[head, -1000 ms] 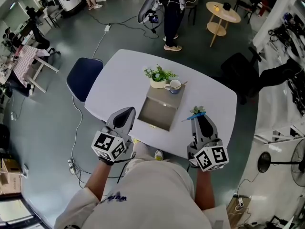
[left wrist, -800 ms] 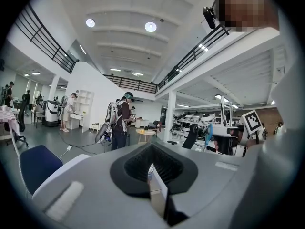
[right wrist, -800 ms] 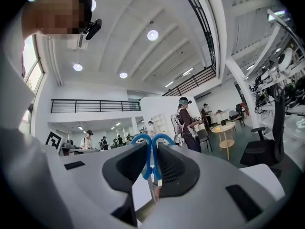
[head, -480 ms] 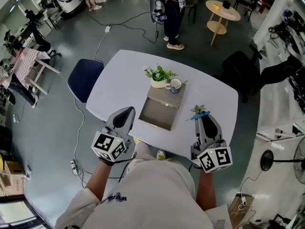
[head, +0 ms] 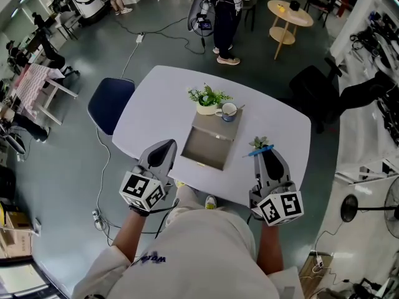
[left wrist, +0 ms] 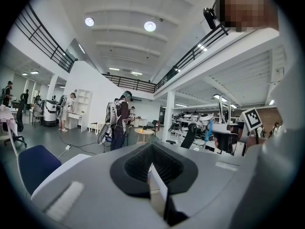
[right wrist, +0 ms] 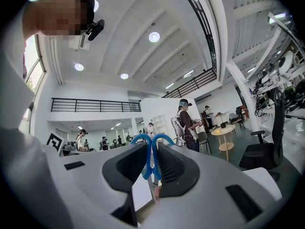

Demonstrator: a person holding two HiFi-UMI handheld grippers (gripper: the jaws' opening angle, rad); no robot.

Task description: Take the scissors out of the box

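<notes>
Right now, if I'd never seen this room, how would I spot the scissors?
Find the white table on the grey floor, with an open box at its centre. Look right of the box to the table's edge, where the right gripper is shut on the scissors. Their bright blue handles poke out past the jaw tips, unlike the green plant and cup behind the box.

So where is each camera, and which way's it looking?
Head view: on the head, facing down at table, box, left tool, right tool, forearms.
Left gripper view: on the left tool, facing across the room; shut jaws, shirt show.
Right gripper view: on the right tool, likewise; jaws grip scissors.
Shared: the round side table.
</notes>
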